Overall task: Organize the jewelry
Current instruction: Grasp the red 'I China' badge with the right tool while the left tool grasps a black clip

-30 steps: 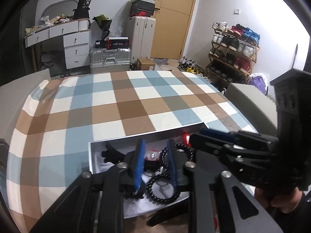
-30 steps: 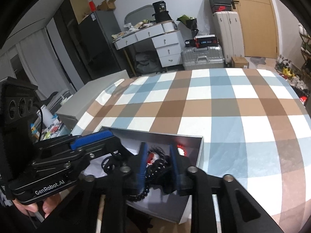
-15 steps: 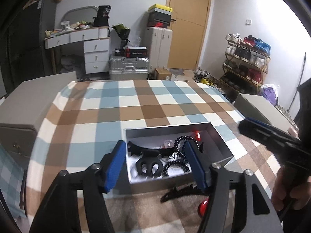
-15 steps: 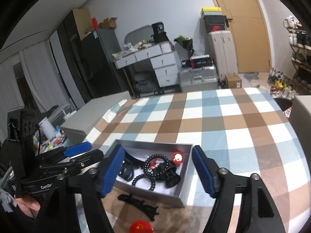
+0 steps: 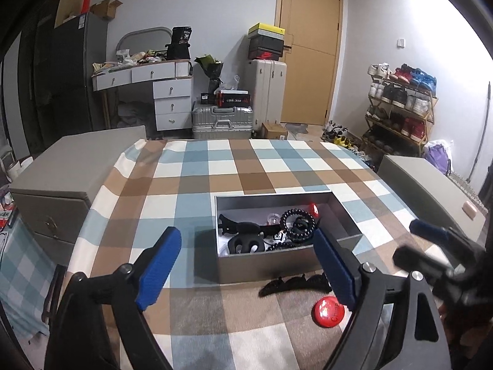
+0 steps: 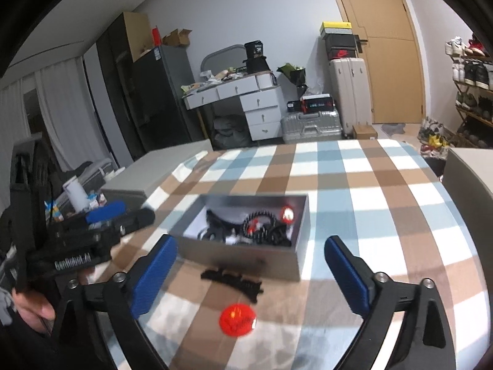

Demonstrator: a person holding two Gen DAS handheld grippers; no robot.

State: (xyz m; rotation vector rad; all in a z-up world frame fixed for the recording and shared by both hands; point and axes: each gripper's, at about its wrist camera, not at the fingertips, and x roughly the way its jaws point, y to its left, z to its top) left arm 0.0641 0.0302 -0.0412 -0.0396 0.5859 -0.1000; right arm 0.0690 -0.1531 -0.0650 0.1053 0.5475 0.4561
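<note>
Covering the table (image 5: 197, 191) is a cloth checked in blue, brown and white, and on it sits an open grey box (image 5: 277, 263) with a pale lining. Both tools hover short of the box's near wall. The left hand-held gripper (image 5: 246, 265) has just been opening and its blue pads now stand wide apart with nothing between them; the right hand-held gripper (image 6: 251, 273) has likewise just been spreading and grips nothing. Inside the box lie a black hair claw (image 5: 243, 243), a black beaded bracelet (image 5: 297, 222) and a small red piece (image 5: 313, 208) near the far right corner. Outside, just in front of the box wall, rests a long black toothed clip (image 5: 292, 283), and nearer still a round red disc (image 5: 328, 311) lies on a brown square.
</note>
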